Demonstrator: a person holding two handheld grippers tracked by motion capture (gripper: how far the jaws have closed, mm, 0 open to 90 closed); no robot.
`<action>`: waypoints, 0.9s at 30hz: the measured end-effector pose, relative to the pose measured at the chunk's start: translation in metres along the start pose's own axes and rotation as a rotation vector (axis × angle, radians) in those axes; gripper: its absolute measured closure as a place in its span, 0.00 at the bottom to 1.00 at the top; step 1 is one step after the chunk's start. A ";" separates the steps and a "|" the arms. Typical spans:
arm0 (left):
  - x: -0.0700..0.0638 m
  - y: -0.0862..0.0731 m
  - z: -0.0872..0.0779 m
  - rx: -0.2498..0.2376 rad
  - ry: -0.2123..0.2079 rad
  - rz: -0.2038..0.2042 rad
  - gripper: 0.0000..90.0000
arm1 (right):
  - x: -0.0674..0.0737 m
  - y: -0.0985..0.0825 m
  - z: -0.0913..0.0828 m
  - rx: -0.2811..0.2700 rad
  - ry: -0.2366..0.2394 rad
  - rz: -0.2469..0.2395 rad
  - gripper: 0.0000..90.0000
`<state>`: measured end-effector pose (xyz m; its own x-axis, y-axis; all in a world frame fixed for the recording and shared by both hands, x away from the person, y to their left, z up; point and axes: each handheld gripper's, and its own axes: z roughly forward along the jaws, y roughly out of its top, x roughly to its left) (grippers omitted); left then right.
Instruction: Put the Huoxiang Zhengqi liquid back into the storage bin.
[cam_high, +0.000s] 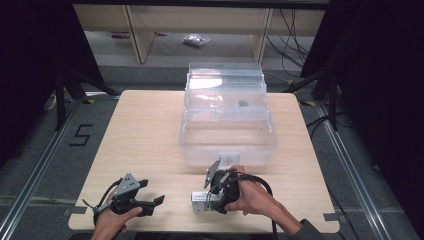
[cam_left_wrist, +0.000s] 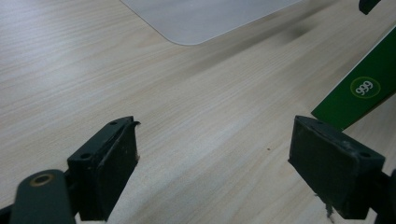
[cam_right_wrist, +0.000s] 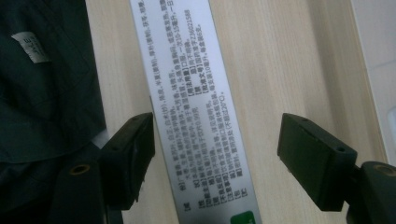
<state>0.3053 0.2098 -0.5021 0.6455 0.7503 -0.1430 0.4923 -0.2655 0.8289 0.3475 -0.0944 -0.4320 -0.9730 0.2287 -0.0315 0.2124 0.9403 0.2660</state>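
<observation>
A small carton (cam_high: 201, 201) lies near the table's front edge; its long pale side (cam_right_wrist: 196, 93) bears printed text, and another face is green with a "999" mark (cam_left_wrist: 366, 88). My right gripper (cam_high: 212, 195) points down over it, held by a hand. In the right gripper view its jaws (cam_right_wrist: 215, 154) straddle the carton with a gap on each side, so it is open. My left gripper (cam_high: 151, 192) rests at the front left, to the left of the carton, and its jaws (cam_left_wrist: 212, 149) stand open over bare wood.
A clear plastic storage box (cam_high: 227, 150) with its lid folded back stands at the table's middle and back; a small dark item (cam_high: 243, 104) lies in its upper tier. Its base corner (cam_left_wrist: 210, 18) lies ahead of the left gripper. Dark fabric (cam_right_wrist: 42, 93) hangs beside the carton.
</observation>
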 end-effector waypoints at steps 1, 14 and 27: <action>0.000 0.000 0.000 0.000 0.000 0.000 0.16 | -0.001 0.001 0.002 -0.003 -0.002 -0.011 0.33; -0.001 0.000 0.000 -0.010 -0.001 -0.004 0.16 | -0.005 0.000 0.011 0.025 0.028 -0.026 0.40; 0.000 0.000 -0.001 -0.003 -0.003 0.005 0.16 | -0.005 0.005 0.019 0.076 0.089 -0.126 0.63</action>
<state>0.3051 0.2101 -0.5014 0.6498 0.7470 -0.1407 0.4873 -0.2674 0.8313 0.3555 -0.0858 -0.4488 -0.9958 0.0873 0.0263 0.0907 0.9772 0.1918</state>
